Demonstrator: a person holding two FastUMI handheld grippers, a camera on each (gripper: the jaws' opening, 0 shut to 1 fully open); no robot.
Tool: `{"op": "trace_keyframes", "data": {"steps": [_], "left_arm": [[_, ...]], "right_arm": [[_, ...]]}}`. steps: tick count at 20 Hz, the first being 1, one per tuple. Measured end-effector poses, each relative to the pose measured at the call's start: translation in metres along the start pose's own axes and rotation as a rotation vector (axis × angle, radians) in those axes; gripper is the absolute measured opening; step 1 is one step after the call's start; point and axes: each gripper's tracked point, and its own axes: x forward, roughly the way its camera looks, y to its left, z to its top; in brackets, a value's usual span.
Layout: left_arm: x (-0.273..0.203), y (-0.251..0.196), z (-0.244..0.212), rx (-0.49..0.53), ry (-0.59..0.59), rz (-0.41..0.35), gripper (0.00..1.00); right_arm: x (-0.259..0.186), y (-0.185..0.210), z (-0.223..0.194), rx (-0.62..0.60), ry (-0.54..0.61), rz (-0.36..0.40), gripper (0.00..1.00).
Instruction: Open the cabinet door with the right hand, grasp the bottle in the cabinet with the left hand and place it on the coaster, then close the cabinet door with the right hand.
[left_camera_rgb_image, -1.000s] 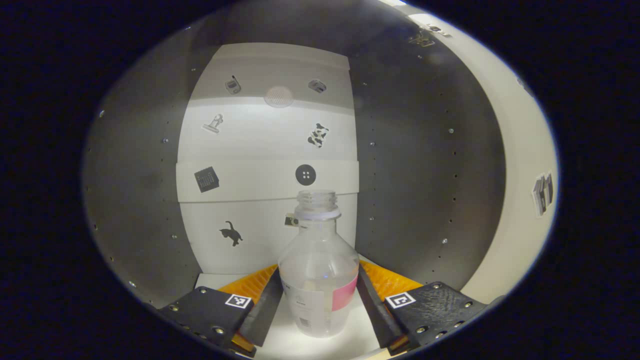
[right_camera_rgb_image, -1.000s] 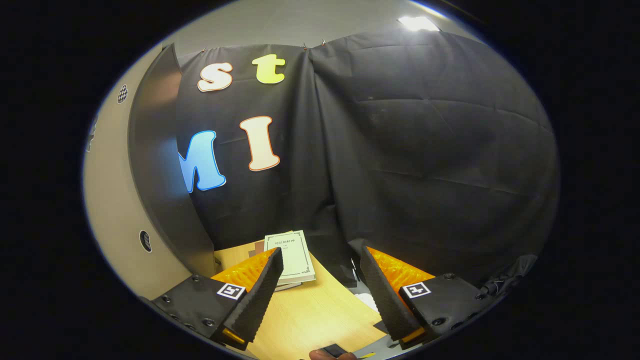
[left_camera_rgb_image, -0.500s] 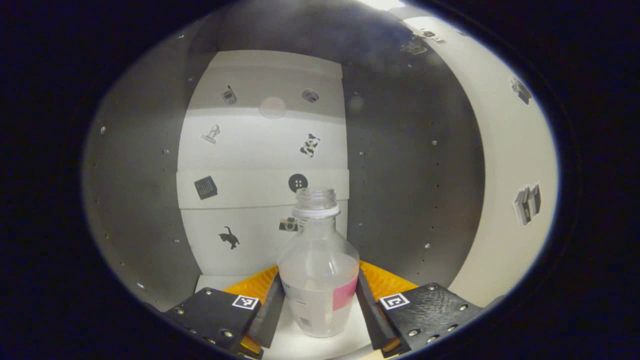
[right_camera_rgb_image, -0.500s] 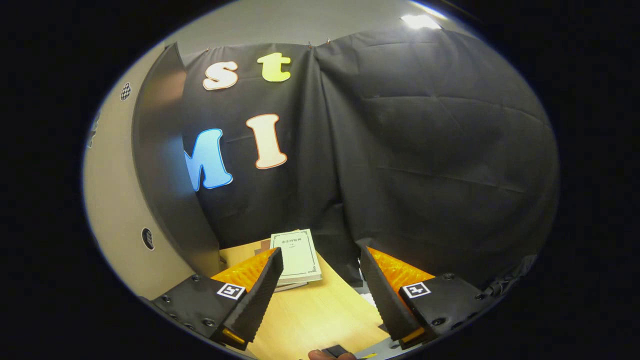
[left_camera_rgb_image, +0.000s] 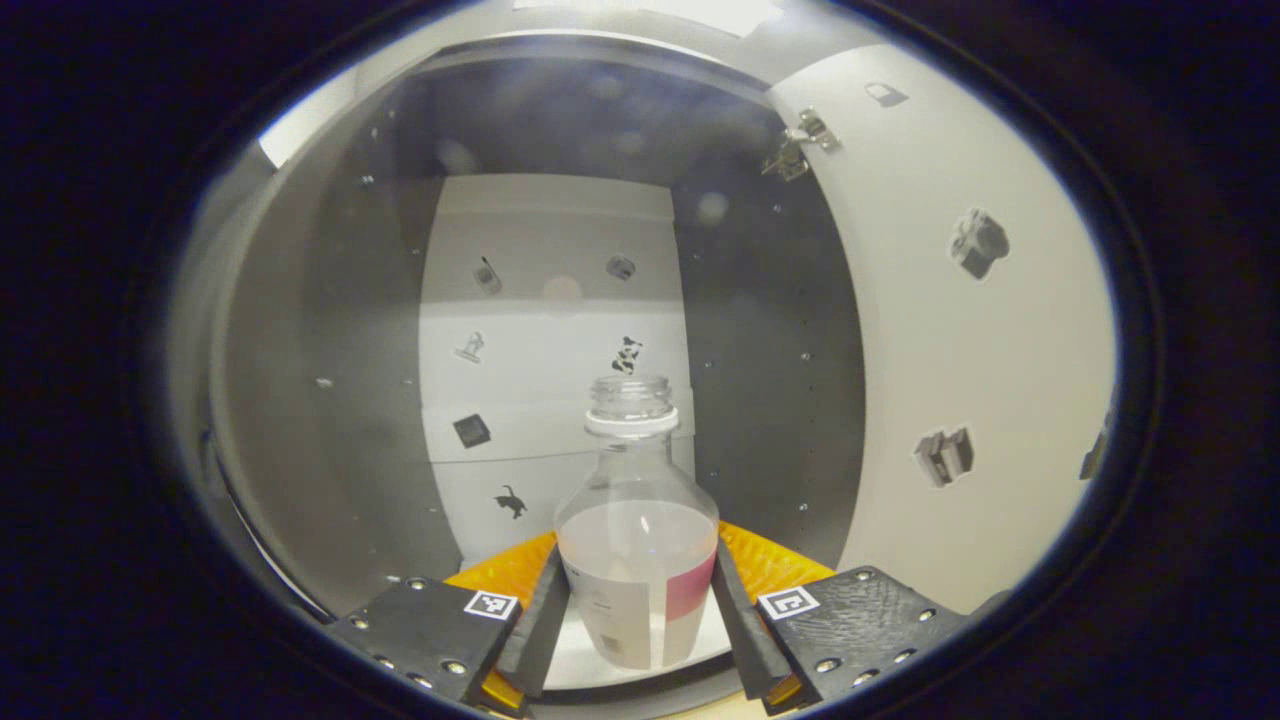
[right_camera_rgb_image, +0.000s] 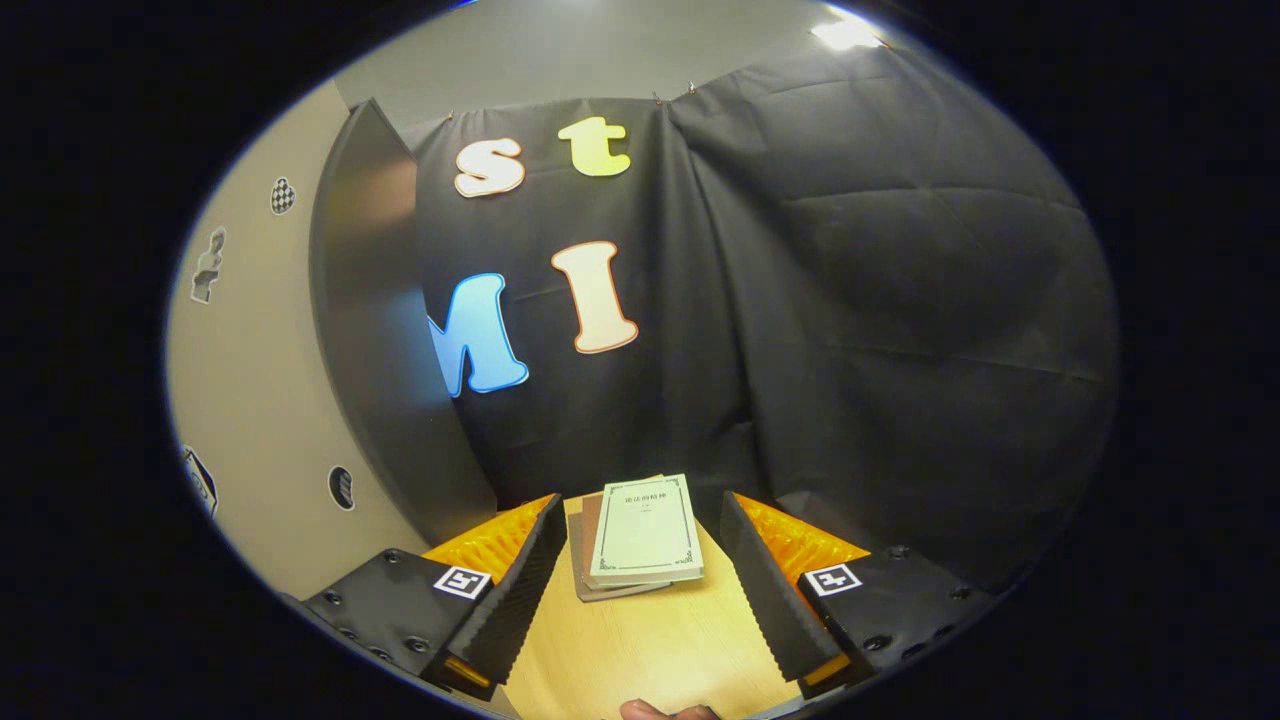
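In the left gripper view a clear, capless bottle (left_camera_rgb_image: 637, 530) with a white and pink label stands upright between the fingers of my left gripper (left_camera_rgb_image: 640, 620), which is shut on its lower body. Behind it lies the open cabinet (left_camera_rgb_image: 330, 380) with dark side walls and a white back panel with small stickers. The cabinet door (left_camera_rgb_image: 960, 340) stands swung open to the right. In the right gripper view my right gripper (right_camera_rgb_image: 640, 580) is open with nothing between its fingers, beside the door's dark edge (right_camera_rgb_image: 385, 350).
A stack of books (right_camera_rgb_image: 643, 535) lies on the wooden table (right_camera_rgb_image: 660, 650) ahead of the right gripper, against the black cloth wall. A fingertip (right_camera_rgb_image: 655, 711) shows at the bottom edge of that view.
The left gripper closed on the bottle and drew back out of the cabinet with it. The right gripper turned so the books now sit between its fingers.
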Motion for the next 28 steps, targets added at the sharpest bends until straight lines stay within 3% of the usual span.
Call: {"op": "trace_keyframes", "data": {"steps": [6,15,22,28], "left_arm": [[-0.097,0.040,0.007,0.030,0.000,0.074,0.71],[-0.228,0.110,-0.069,0.024,0.029,0.171,0.72],[-0.274,0.140,-0.143,-0.008,0.040,0.263,0.72],[-0.300,0.168,-0.190,-0.094,0.040,0.427,0.72]], "right_arm": [[-0.032,0.014,0.002,0.009,-0.056,-0.023,0.98],[-0.105,0.040,0.012,0.032,-0.119,-0.027,0.98],[-0.133,0.054,0.017,-0.029,-0.136,-0.020,0.98],[-0.116,0.064,0.023,0.016,-0.136,0.039,0.98]]}}
